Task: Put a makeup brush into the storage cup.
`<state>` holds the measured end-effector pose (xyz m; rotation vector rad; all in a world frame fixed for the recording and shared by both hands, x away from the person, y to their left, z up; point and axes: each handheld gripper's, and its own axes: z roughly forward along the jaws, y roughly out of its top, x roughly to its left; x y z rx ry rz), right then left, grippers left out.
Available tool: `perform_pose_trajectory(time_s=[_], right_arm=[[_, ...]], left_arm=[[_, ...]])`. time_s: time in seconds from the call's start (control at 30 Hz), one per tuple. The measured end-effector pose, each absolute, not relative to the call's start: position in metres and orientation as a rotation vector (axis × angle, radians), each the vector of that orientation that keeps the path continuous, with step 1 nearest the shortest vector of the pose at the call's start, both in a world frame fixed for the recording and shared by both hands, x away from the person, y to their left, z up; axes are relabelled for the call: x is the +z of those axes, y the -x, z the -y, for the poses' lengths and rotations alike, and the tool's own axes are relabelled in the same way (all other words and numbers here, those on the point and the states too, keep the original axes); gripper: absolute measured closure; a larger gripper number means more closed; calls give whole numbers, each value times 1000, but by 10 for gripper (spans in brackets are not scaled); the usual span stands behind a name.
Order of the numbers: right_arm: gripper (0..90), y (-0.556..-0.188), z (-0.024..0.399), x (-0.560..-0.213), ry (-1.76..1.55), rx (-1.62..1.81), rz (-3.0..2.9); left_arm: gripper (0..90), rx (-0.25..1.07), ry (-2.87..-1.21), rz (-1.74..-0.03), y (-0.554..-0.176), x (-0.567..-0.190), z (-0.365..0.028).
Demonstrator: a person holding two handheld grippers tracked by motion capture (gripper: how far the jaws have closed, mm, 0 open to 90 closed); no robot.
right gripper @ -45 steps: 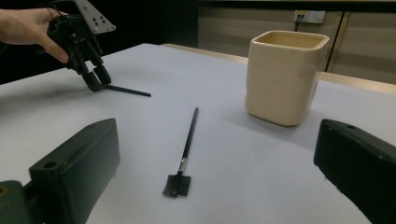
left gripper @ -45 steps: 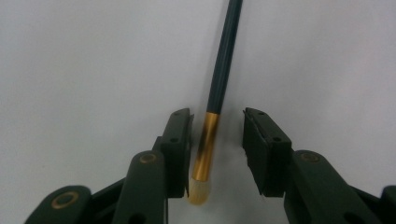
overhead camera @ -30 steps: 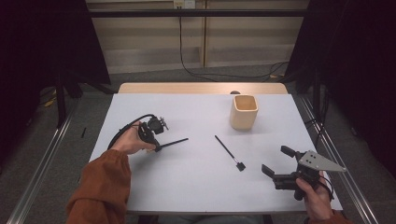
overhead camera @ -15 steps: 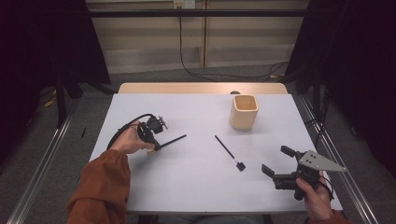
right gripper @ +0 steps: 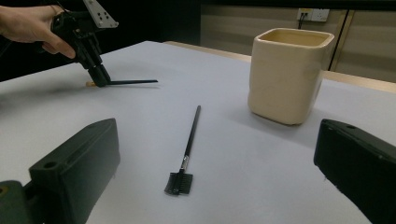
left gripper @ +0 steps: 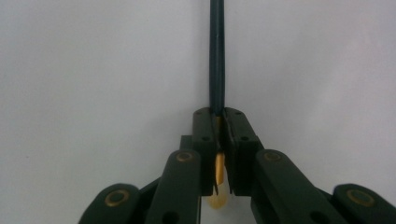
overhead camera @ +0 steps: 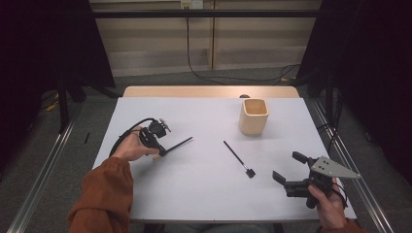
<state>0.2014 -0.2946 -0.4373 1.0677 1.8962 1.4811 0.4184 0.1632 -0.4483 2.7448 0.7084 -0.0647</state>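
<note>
My left gripper (overhead camera: 160, 151) points down at the left of the white table and is shut on one end of a thin dark stick (overhead camera: 179, 144). The left gripper view shows the pads (left gripper: 233, 128) pressed together on the stick (left gripper: 216, 56), with a yellowish tip (left gripper: 218, 184) poking out behind them. In the right gripper view that gripper (right gripper: 99, 77) holds the stick (right gripper: 133, 82) nearly level just above the table. My right gripper (overhead camera: 286, 167) stands open at the front right, nothing between its jaws (right gripper: 219, 140). A black comb-headed brush (overhead camera: 238, 158) (right gripper: 189, 144) lies mid-table.
A cream square cup (overhead camera: 253, 116) (right gripper: 287, 74) stands upright at the back right of the table (overhead camera: 204, 194). A black cable loops from the left gripper beside the hand. Metal rails run along both sides of the table.
The free end of the thin stick has lifted slightly off the table. Both hands have kept their places.
</note>
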Motion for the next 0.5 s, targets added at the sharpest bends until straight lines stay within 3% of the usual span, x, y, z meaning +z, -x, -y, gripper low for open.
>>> perform_pose_trajectory(time_s=[0.5], right_arm=[[0,-201,294,-437,-1069,1480,-1895]], left_arm=[[841,-66,-2631,-771,-416,-439,-174]])
